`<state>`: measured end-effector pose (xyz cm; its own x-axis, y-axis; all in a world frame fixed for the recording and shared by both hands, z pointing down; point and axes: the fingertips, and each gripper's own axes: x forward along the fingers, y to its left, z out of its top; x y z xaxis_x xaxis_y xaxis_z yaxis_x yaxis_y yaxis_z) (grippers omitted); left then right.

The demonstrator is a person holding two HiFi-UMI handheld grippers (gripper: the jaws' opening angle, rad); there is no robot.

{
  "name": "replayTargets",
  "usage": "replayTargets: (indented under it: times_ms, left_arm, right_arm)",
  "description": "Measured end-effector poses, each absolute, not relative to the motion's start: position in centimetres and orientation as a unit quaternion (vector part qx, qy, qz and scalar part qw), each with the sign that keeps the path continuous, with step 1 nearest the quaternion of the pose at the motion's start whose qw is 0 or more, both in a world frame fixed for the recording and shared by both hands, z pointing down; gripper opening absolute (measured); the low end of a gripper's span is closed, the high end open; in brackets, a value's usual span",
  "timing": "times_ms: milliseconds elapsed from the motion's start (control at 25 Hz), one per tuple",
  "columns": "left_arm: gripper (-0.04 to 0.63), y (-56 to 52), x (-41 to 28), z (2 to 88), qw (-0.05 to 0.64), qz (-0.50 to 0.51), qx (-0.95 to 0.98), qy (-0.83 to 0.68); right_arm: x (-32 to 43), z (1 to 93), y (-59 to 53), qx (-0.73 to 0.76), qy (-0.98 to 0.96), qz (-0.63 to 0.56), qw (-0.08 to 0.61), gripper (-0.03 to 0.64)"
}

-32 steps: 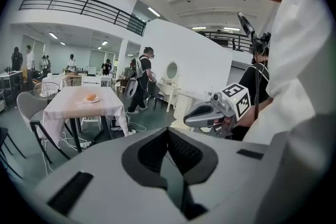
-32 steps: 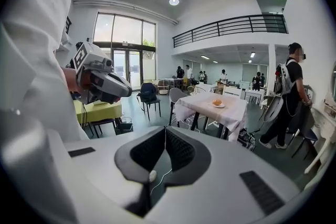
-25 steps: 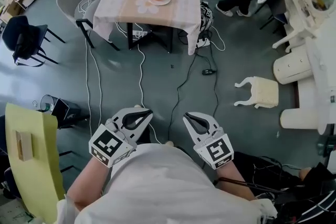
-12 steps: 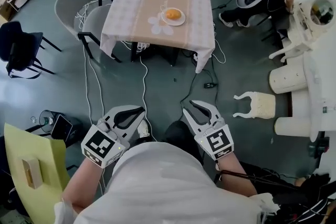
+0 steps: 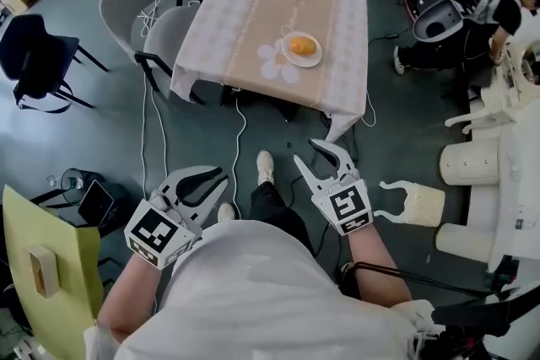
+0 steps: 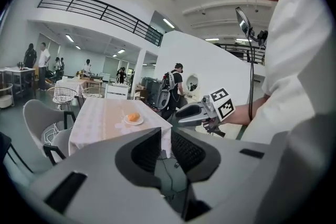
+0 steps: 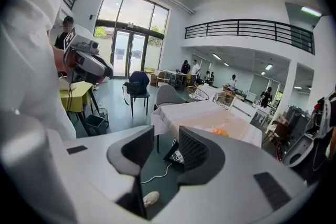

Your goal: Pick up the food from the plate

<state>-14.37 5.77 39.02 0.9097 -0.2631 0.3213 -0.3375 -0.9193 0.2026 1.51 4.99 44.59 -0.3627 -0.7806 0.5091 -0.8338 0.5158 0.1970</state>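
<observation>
An orange piece of food [image 5: 302, 44] lies on a small white plate [image 5: 318, 56] on the table [image 5: 253, 4] with the pale checked cloth, well ahead of me across the floor. Both grippers are held at waist height, far short of the table. My left gripper [image 5: 223, 174] has its jaws drawn together to a thin slit, with nothing in it. My right gripper [image 5: 307, 151] is opening, its jaws apart and empty. In the left gripper view the food [image 6: 133, 117] appears beyond the left gripper [image 6: 166, 136]. The right gripper [image 7: 167, 139] points at the table's near corner, the food [image 7: 220, 132] just past its right jaw.
Grey chairs [image 5: 126, 4] stand at the table's left, and a dark chair [image 5: 38, 63] stands further left. Cables [image 5: 236, 131] run over the floor between me and the table. A yellow table [image 5: 42, 265] is at my left. An overturned white stool [image 5: 418, 202] lies on my right.
The table and plate have come nearer and lower in the head view. The right gripper's jaws have spread apart from closed. The left gripper looks unchanged.
</observation>
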Motion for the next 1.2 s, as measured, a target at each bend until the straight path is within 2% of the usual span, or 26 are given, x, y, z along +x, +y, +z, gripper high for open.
replayTargets:
  times_ms: [320, 640, 1200]
  left_arm:
    - [0.070, -3.1, -7.8, 37.4, 0.125, 0.150, 0.958, -0.210]
    - [0.080, -9.0, -2.3, 36.9, 0.147, 0.152, 0.944, -0.251]
    - [0.080, -14.2, -0.6, 37.8, 0.176, 0.175, 0.915, -0.319]
  right_arm:
    - [9.2, 47.0, -8.2, 0.441, -0.841, 0.006, 0.315, 0.163]
    - [16.6, 52.4, -19.3, 0.399, -0.846, 0.003, 0.354, 0.272]
    - [18.9, 62.8, -28.6, 0.297, -0.851, 0.025, 0.433, 0.349]
